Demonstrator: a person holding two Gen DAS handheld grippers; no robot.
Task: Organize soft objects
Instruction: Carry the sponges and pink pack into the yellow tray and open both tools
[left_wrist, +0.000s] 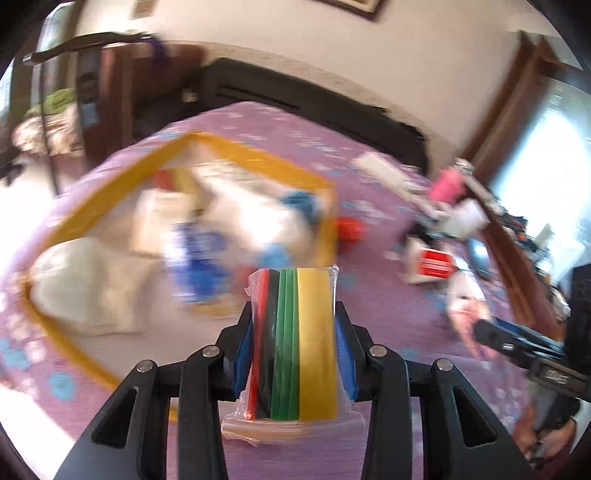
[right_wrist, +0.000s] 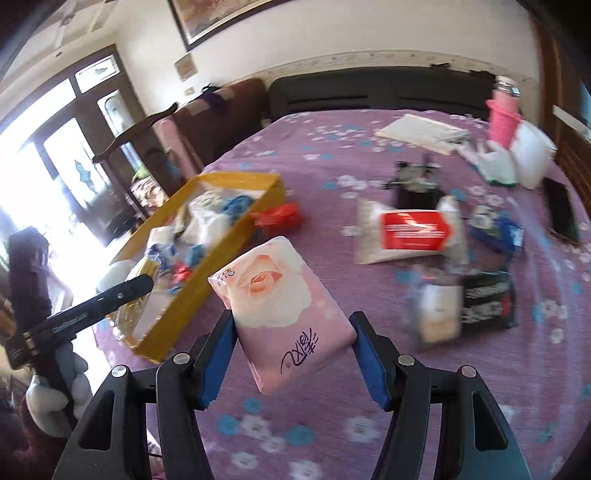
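Carrying: your left gripper (left_wrist: 293, 328) pinches the band pack (left_wrist: 295, 343); right gripper (right_wrist: 293, 332) clamps the tissue pack (right_wrist: 284, 306).
Drop: release both low inside the yellow box (right_wrist: 221, 254).

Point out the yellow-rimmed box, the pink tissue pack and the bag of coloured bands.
yellow-rimmed box (right_wrist: 221, 254), right wrist view, on its near side wall.
pink tissue pack (right_wrist: 291, 314), right wrist view, on its front face.
bag of coloured bands (left_wrist: 295, 343), left wrist view, on the green bands.

Clear bag of red, black, green and yellow bands (left_wrist: 295, 343) standing upright, being pinched off the bed, pink rose-printed tissue pack (right_wrist: 284, 310) tilting above the bed, being gripped near the yellow-rimmed box (right_wrist: 221, 254) sitting by the bed's left edge
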